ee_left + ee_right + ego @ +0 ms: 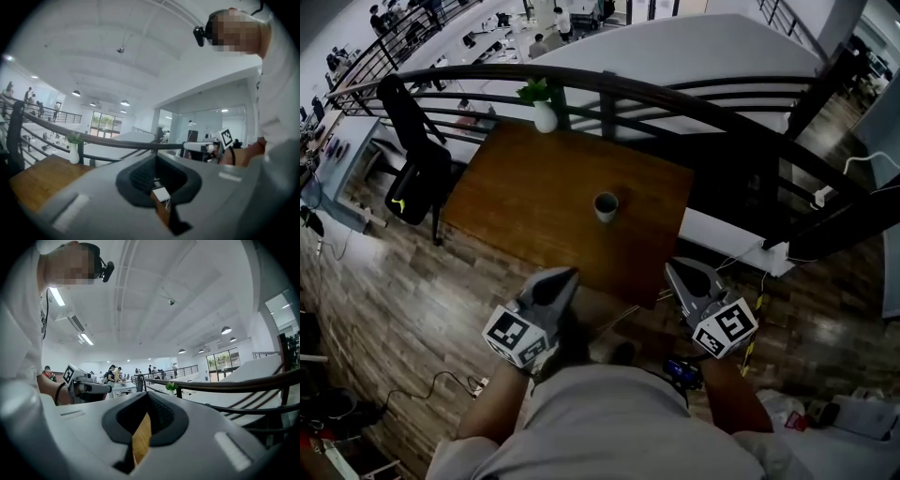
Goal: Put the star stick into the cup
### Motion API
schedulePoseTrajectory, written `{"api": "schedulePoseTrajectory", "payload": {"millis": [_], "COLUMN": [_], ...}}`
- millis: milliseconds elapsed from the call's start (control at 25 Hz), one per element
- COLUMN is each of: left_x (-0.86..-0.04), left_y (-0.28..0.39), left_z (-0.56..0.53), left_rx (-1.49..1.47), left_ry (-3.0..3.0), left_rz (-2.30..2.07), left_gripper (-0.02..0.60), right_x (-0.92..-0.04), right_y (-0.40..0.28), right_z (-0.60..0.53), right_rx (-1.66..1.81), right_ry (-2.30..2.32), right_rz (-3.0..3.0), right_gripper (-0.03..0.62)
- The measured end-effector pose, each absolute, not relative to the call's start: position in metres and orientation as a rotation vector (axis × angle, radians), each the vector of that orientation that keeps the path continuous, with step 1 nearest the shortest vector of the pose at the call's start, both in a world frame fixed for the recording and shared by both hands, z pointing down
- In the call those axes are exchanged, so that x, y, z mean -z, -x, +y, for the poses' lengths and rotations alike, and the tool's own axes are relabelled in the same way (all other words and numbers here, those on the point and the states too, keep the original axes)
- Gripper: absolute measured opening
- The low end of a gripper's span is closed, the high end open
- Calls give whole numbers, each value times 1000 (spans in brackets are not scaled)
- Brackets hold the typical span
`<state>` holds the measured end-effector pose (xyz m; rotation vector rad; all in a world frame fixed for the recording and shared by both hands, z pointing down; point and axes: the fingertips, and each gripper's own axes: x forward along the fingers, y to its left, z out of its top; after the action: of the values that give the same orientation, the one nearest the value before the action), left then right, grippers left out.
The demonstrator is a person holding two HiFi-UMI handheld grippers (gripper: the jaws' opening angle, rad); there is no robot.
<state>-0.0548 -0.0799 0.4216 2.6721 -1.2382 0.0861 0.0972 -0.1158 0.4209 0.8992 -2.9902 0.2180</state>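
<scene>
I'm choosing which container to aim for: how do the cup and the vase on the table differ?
The cup stands near the table's middle, while the vase stands at its far edge by the railing. The cup is grey with nothing sticking out, while the vase is white and holds a green plant. Both stand upright on the wooden table.

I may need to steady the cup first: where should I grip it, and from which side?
Probably its upper wall, just below the rim, coming in low from the near edge of the table. The cup stands upright, mouth up, with nothing close beside it, and no handle shows, so any side of the wall would do.
</scene>
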Motion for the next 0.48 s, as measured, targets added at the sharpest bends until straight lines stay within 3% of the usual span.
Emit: {"api": "schedulePoseTrajectory", "payload": {"millis": [480], "left_x": [-424], "left_y": [67], "left_z": [-28], "left_rx": [-93], "left_ry": [-2720], "left_rz": [-1151], "left_gripper": [3], "right_x": [-422], "right_y": [-93], "right_z": [-58], "right_rx": [-223], "right_ry": [-982], "right_rz": [-2970], "right_gripper": [7]}}
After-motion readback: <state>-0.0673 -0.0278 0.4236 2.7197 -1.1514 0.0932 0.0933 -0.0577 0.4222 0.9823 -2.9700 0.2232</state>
